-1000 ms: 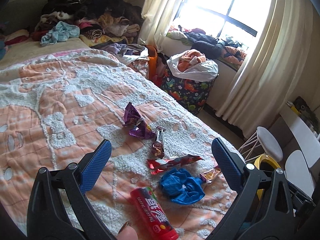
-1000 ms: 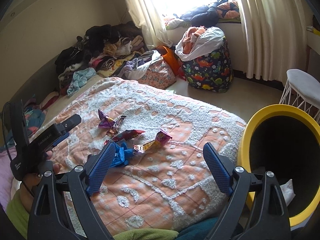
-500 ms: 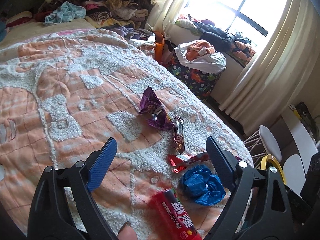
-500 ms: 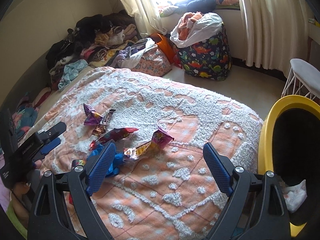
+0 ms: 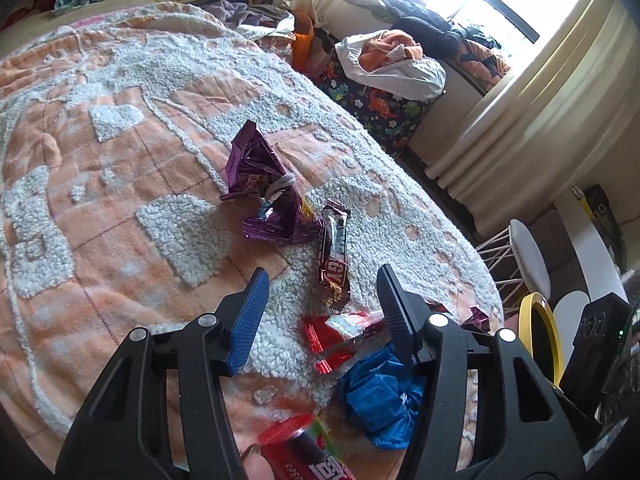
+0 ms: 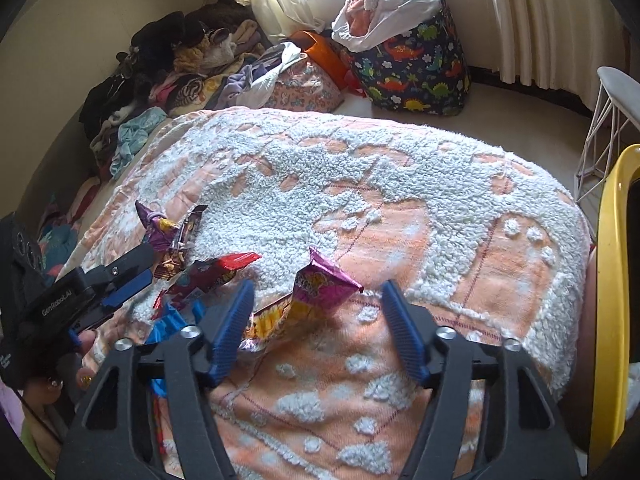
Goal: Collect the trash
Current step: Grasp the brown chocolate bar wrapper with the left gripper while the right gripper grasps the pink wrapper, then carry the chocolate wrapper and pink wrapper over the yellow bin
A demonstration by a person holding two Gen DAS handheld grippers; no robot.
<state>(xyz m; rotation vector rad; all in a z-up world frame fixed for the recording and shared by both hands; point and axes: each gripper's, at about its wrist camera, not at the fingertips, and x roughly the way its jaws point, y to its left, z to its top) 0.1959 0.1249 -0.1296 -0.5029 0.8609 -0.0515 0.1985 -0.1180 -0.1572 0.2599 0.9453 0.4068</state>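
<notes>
Right gripper (image 6: pixel 316 308), jaws just closing but still apart, straddles the pink wrapper (image 6: pixel 320 290) at 12 o'clock, untouched. Left gripper (image 5: pixel 322 300), likewise narrowing, frames the brown bar wrapper (image 5: pixel 334 256), long axis 12–6.

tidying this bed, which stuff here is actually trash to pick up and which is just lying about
Trash:
purple wrapper
brown bar wrapper
red wrapper
pink and yellow wrapper
blue wad
red tube

Just lying about:
clothes pile
dinosaur bag
white stool

Blanket (image 6: pixel 400 184): peach with white tufted pattern; wrappers: purple (image 5: pixel 256 164), brown (image 5: pixel 334 256), red (image 5: pixel 332 332), pink-yellow (image 6: pixel 316 292); bag (image 5: pixel 380 392): blue; bin rim (image 6: pixel 612 280): yellow; hamper (image 6: pixel 416 68): dinosaur print.
</notes>
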